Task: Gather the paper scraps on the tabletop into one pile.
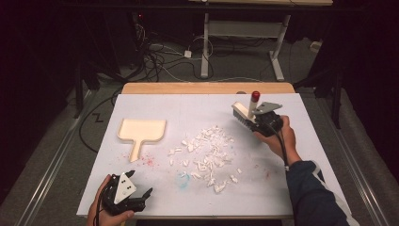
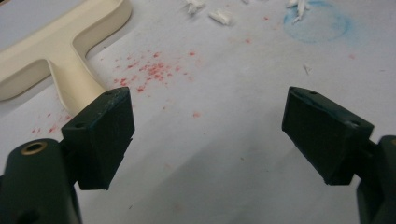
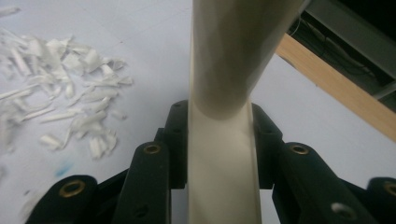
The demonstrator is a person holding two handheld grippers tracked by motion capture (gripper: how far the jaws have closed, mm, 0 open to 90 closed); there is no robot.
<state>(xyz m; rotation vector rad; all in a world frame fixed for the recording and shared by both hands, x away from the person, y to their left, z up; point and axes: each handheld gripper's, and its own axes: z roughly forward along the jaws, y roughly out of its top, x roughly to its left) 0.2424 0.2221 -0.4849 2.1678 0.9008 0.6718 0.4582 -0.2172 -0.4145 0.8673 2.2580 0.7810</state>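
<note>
**Brush held up at the far right of the table**

The right gripper (image 1: 255, 120) is squeezed tight around the cream handle of a brush (image 1: 245, 112). The brush is at the far right of the white table (image 1: 282, 188), just right of the pile of white scraps (image 1: 207, 153). Its long handle points up and a bit away, with a red tip on top. The bristle end sits low, toward the left. In the right gripper view the handle (image 3: 224, 116) runs straight up between the black jaws, and its top is cut off.

The left gripper (image 1: 141, 195) waits at the near left, jaws wide apart with nothing in them. A cream dustpan (image 1: 141, 133) lies flat just beyond it, its handle pointing toward the near side.

No words or labels can be read. Red specks (image 2: 149, 74) and a faint blue smudge (image 2: 322, 28) mark the table.
</note>
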